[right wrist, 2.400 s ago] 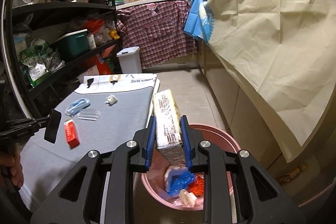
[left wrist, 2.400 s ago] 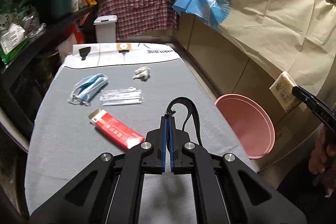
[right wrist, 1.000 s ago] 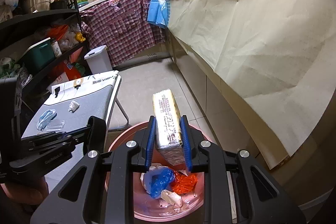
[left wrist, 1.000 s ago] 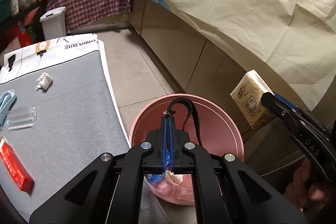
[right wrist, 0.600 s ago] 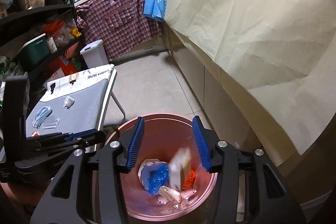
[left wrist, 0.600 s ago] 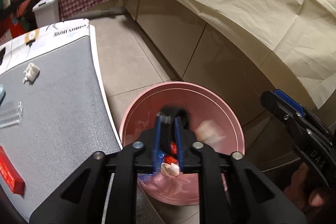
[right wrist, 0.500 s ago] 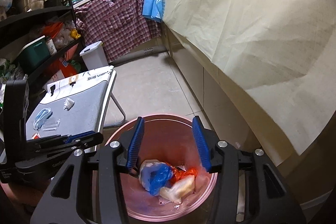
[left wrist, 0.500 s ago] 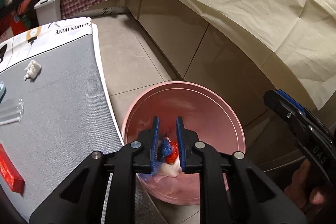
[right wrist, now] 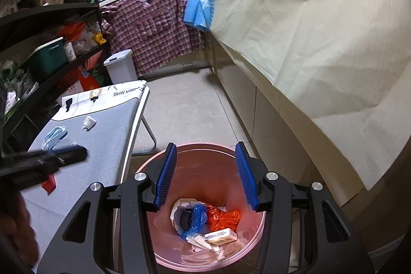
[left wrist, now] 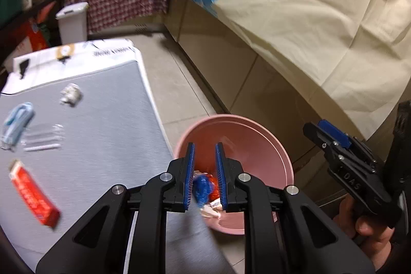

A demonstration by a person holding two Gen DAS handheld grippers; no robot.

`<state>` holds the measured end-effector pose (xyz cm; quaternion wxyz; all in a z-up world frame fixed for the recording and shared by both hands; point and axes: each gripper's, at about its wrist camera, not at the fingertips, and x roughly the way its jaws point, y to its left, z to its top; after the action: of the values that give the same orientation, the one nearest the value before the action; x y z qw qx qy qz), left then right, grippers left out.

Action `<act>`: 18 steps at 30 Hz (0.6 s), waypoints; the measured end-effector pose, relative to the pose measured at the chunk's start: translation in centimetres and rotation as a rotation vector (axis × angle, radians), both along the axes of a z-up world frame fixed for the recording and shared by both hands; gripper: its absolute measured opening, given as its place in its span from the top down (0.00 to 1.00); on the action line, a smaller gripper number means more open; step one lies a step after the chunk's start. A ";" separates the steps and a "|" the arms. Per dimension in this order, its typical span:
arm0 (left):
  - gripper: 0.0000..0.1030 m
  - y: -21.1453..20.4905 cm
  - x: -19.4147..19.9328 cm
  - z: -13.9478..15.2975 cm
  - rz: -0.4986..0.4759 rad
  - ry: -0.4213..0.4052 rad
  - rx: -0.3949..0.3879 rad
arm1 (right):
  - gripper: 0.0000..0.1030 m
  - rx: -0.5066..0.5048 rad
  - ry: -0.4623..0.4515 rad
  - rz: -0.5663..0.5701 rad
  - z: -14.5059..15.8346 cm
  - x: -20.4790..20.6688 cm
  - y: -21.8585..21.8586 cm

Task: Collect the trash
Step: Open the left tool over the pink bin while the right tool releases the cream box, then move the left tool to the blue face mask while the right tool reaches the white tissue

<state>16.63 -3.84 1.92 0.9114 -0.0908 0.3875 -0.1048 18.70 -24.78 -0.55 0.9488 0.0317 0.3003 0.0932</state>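
Both drops look finished. The left gripper (left wrist: 204, 166) has just been opening, its fingers slightly apart with nothing between them. The right gripper (right wrist: 206, 171) has also been opening and stands wide and empty above the pink bin (right wrist: 253, 243), where a tissue pack (right wrist: 221, 236) lies on blue and orange wrappers. Next comes a reach left to the counter (left wrist: 102, 125): red box (left wrist: 33, 197) near, face mask (left wrist: 15, 122), clear packet (left wrist: 42, 136) and crumpled tissue (left wrist: 70, 94) farther off.
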 end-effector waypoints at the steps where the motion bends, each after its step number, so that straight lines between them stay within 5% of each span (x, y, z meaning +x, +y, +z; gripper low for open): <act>1: 0.84 0.7 -0.5 0.6 0.007 -0.009 0.003 | 0.53 -0.004 -0.006 0.005 0.2 -0.2 0.1; 12: 0.84 9.2 -4.2 5.5 0.081 -0.070 0.028 | 0.57 -0.010 -0.079 0.049 2.5 -2.9 1.9; 18: 0.84 14.5 -4.8 7.8 0.127 -0.114 0.064 | 0.72 -0.026 -0.096 0.092 3.5 -3.8 3.8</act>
<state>11.85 10.69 9.75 0.9391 -0.0798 0.3318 -0.0395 14.94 -20.94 2.91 0.9571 0.0012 0.2568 0.1345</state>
